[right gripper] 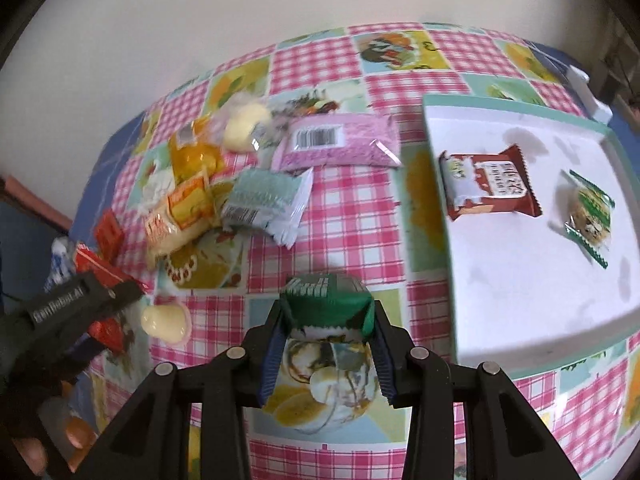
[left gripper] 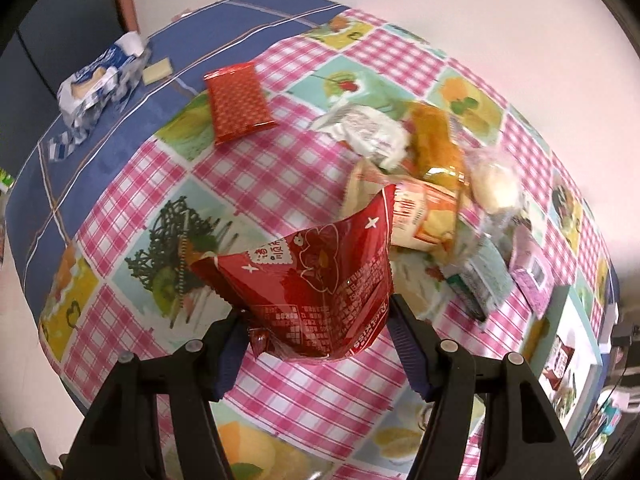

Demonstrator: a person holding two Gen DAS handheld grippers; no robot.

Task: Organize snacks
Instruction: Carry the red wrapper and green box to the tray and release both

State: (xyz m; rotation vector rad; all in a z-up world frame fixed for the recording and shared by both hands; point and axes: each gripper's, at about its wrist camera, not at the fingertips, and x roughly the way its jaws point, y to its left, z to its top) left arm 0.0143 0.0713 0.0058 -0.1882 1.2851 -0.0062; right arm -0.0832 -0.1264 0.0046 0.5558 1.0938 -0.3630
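Two packets gripped: red packet (left gripper: 316, 292) left, green packet (right gripper: 326, 302) right.

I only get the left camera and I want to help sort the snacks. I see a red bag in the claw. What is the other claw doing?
Observer: The right gripper is shut on a green-topped packet, held above the checked tablecloth.
Operator: Where do snacks go?
Observer: I'd guess the white tray with the teal rim; it lies right of that gripper.
Operator: Is anything in it?
Observer: Two snacks: a brown packet and, farther right, a green-edged clear packet.
Operator: Can you see my claw?
Observer: Yes, the left gripper shows at the left edge, with the red bag in it.
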